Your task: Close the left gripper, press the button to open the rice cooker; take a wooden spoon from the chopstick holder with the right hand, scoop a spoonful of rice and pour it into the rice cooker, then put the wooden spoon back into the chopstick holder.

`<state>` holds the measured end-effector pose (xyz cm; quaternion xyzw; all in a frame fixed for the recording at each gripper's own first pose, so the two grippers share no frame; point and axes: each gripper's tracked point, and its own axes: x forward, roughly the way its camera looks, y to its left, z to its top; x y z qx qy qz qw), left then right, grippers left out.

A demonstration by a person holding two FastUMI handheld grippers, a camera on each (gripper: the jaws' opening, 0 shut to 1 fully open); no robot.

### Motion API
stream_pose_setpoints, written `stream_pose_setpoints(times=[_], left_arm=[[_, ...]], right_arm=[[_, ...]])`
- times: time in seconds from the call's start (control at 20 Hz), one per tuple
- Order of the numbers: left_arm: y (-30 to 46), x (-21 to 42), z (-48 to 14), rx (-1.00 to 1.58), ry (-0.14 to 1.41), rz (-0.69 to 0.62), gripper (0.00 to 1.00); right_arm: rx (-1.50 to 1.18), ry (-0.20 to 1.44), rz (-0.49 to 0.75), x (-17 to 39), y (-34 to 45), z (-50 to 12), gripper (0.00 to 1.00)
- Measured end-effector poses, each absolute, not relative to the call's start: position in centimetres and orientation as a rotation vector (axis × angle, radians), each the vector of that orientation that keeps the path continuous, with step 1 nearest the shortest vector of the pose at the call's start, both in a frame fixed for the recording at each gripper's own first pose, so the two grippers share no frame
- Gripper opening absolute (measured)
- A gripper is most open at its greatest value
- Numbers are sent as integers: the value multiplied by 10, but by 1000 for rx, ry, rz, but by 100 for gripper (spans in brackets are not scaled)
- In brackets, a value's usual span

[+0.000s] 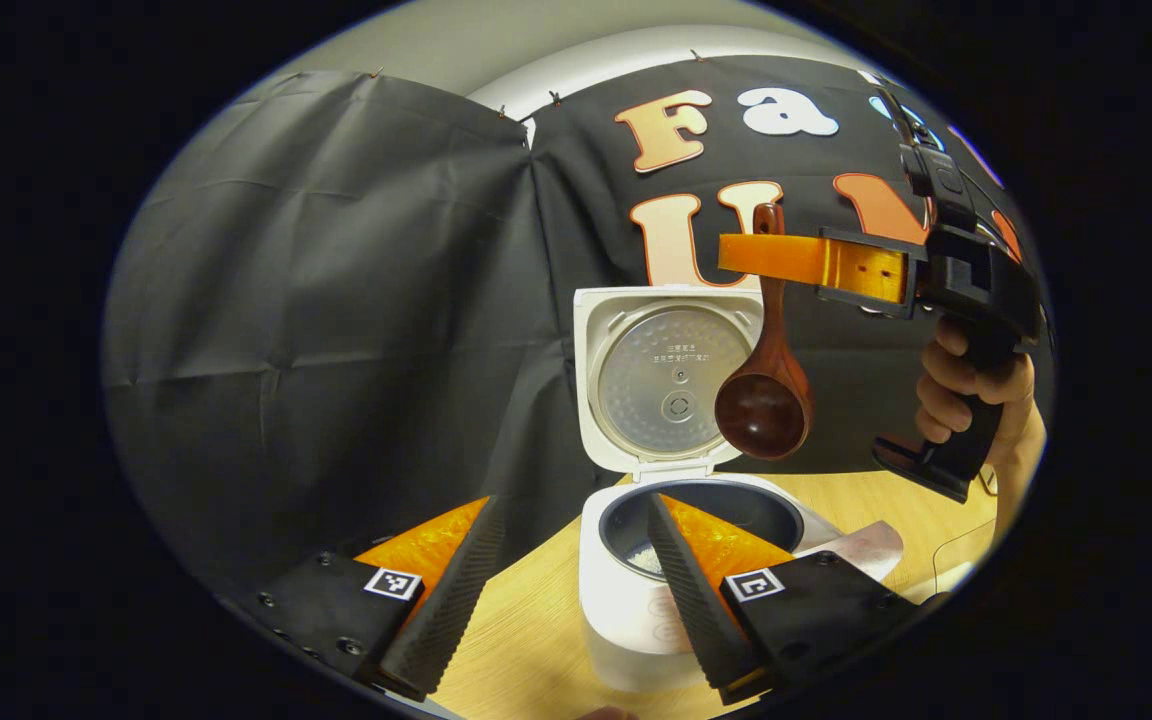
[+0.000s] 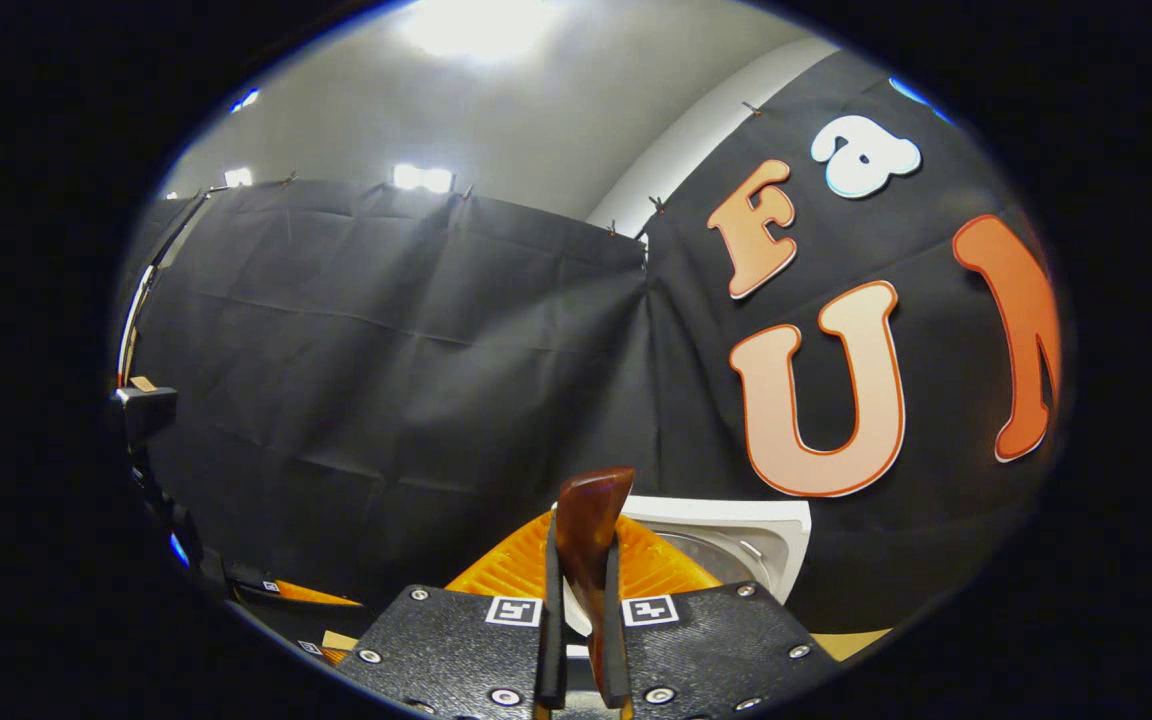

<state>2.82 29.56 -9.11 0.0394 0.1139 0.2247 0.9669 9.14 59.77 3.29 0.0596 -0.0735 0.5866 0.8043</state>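
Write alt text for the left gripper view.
The right gripper, held in a hand, grips a wooden spoon by its handle so the bowl hangs above the open rice cooker, whose lid stands upright. The left gripper is open near the pot, which holds some rice.

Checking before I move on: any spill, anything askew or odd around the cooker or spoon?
Nothing stands out. The cooker sits level, lid upright, a little rice in its pot. The right gripper holds the spoon by the handle, bowl hanging down. No spill on the table.
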Motion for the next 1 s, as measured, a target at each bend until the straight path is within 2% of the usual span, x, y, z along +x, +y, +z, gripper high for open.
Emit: stream_pose_setpoints(times=[0.05,0.1,0.2,0.25,0.3,0.5,0.6,0.9,0.95,1.0], left_arm=[[294,29,-90,81,229,453,92],[293,29,-89,79,227,451,96],[290,28,-89,74,222,446,96],[289,29,-88,69,218,445,96],[287,31,-88,65,216,441,94],[278,34,-92,46,219,425,96],[270,37,-96,26,224,411,94],[248,47,-101,11,231,380,96],[245,51,-101,5,232,377,96],[240,53,-103,-1,234,375,96]], right_arm=[[118,-168,1264,89,596,34,15],[112,-169,1262,90,593,34,14],[128,-156,1240,95,585,36,15],[147,-142,1225,101,584,30,19],[166,-125,1198,108,576,33,15],[275,-60,1084,130,538,42,15],[286,-48,1034,134,513,52,15],[321,9,879,150,441,57,15],[332,16,861,150,430,57,19],[339,23,844,151,419,57,15]])
